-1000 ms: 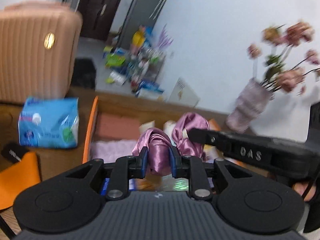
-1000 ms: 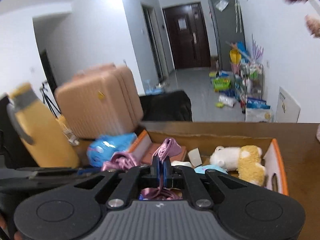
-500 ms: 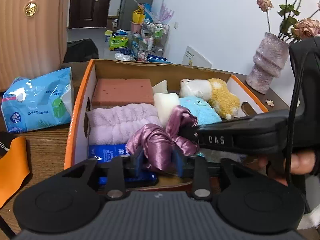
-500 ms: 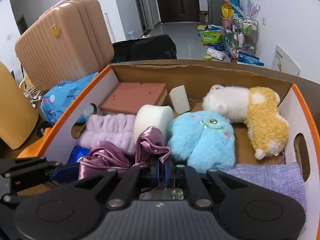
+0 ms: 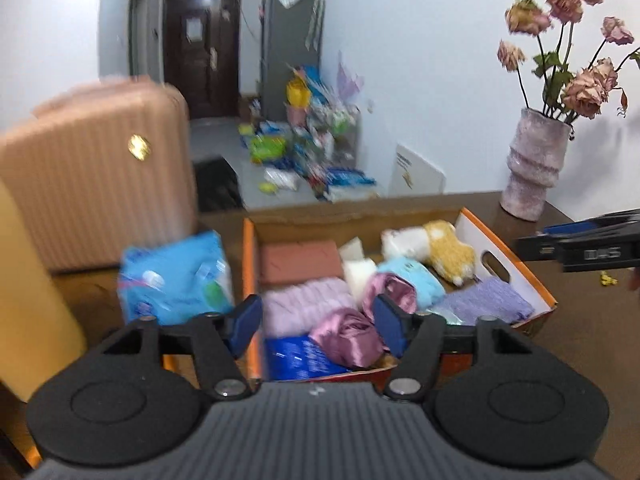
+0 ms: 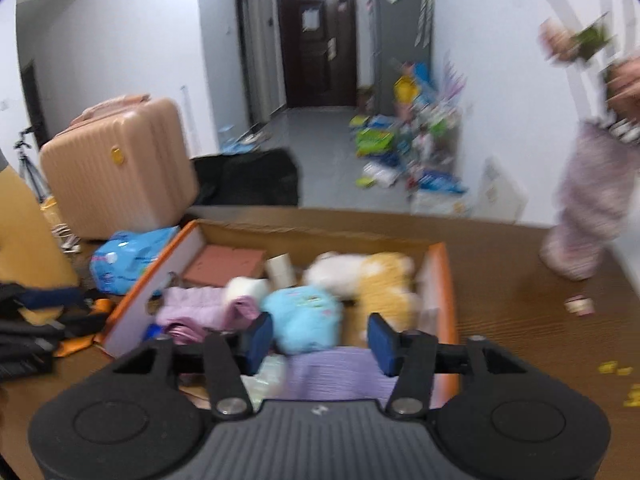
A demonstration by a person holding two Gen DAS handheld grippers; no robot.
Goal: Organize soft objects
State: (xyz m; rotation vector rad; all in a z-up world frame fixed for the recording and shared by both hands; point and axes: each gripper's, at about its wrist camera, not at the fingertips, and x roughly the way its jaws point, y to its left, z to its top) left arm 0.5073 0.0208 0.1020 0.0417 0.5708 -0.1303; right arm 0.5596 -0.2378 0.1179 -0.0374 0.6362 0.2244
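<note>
Nearest to us, the left gripper [image 5: 318, 326] and the right gripper [image 6: 320, 338] both stood with their jaws well apart and nothing pressed between the pads. A moment earlier each had pinched the mauve satin cloth [image 5: 348, 340]; the jaws had just been opening, and both hands had drawn back from the box. The cloth now lay loose in the near left part of the cardboard box [image 5: 250, 280], resting on a blue packet [image 5: 296, 358] and against the lilac towel [image 5: 304, 306]. We judged that placement finished and both grippers free for the next soft thing.

Farther in, the box held a light blue plush [image 6: 304, 320], a white and yellow plush [image 6: 368, 276], a white sponge [image 5: 358, 274], a brick-red block [image 5: 300, 262] and a lavender cloth [image 5: 484, 302] at the near right. Outside it, on the worktop [image 6: 520, 312], a blue tissue pack [image 5: 176, 276] lay just left of the box and a vase [image 5: 534, 168] of dried flowers stood at the far right. Beyond stood a pink suitcase [image 6: 116, 168].
</note>
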